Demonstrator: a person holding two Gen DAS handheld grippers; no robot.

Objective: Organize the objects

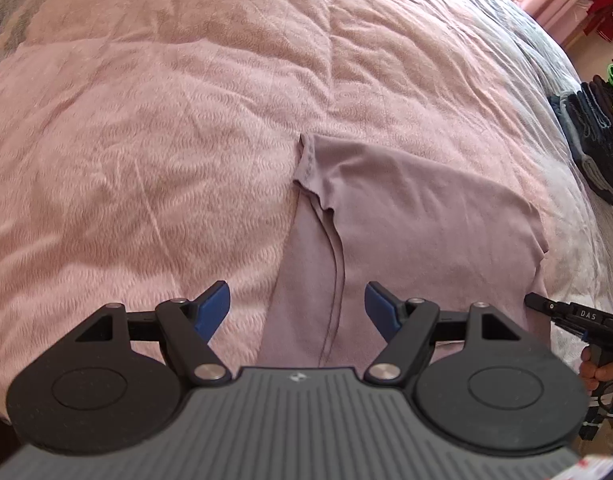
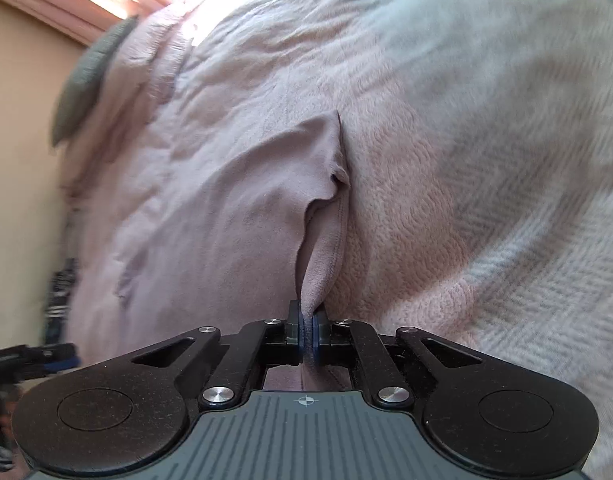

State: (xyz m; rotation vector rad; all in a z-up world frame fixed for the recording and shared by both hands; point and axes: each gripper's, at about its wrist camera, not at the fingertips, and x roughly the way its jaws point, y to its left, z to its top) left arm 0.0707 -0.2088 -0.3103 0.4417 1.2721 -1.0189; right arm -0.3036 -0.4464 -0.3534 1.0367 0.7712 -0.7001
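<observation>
Pink textured bedding covers the bed (image 1: 146,140), and the right gripper (image 2: 307,334) is pinched tight on a fold at the near edge of a mauve garment (image 1: 406,220) lying flat on it. Left gripper (image 1: 297,306) hovers with blue pads wide apart over the garment's near left edge, touching nothing, while the right gripper shows at 3 o'clock. Farther out, a stack of dark folded clothes (image 1: 594,140) sits at 2 o'clock.

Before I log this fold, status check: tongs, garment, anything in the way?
Left tongs open above mauve garment. Right tongs shut on its edge. Garment partly folded on pink blanket. Nothing in the way.
</observation>
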